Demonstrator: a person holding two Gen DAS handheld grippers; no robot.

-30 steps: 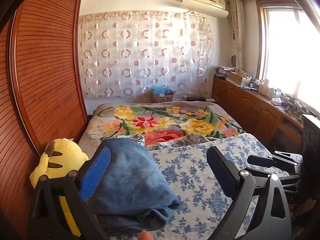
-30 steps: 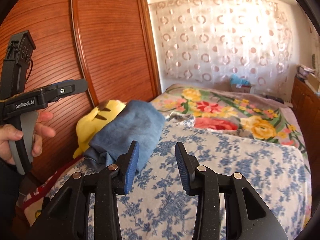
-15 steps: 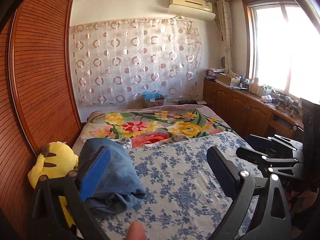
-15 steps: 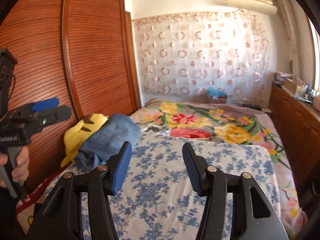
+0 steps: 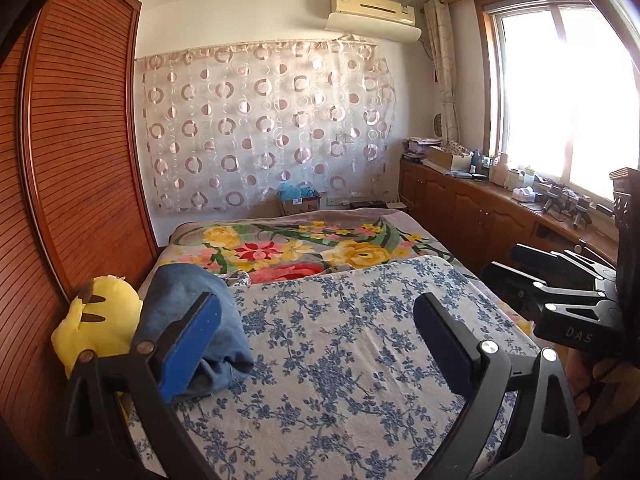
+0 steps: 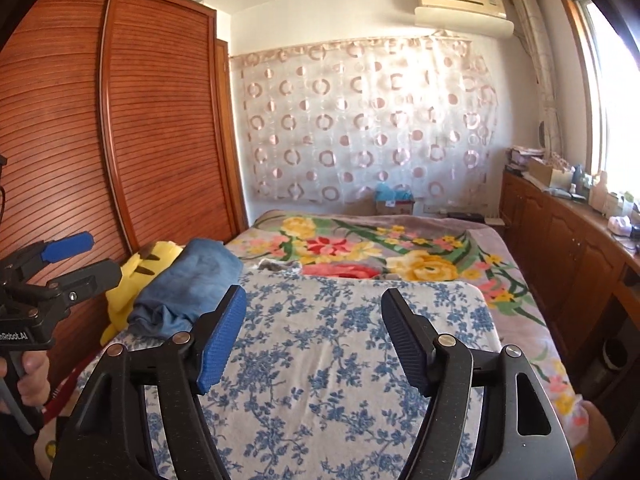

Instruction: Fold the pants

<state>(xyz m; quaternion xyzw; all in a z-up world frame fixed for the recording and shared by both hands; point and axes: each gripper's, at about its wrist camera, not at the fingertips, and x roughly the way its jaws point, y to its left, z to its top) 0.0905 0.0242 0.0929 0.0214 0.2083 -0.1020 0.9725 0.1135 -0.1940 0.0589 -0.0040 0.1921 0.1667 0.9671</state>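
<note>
The folded blue pants (image 5: 188, 304) lie in a stack at the left edge of the bed on the blue-flowered sheet (image 5: 340, 340), against a yellow plush toy (image 5: 96, 320). They also show in the right wrist view (image 6: 192, 284). My left gripper (image 5: 316, 332) is open and empty, held back from the pants above the sheet. My right gripper (image 6: 312, 332) is open and empty too, above the middle of the sheet. The left gripper also shows at the left edge of the right wrist view (image 6: 76, 260), and the right gripper at the right of the left wrist view (image 5: 520, 260).
A wooden slatted wardrobe (image 5: 80, 184) runs along the left of the bed. A flowered blanket (image 5: 304, 248) covers the far half. Wooden cabinets with clutter (image 5: 500, 204) stand under the window at the right. A curtain (image 5: 260, 132) hangs on the far wall.
Both grippers have pulled back and up from the pants, so more of the room shows. The right gripper has opened wider. The pants have stayed put.
</note>
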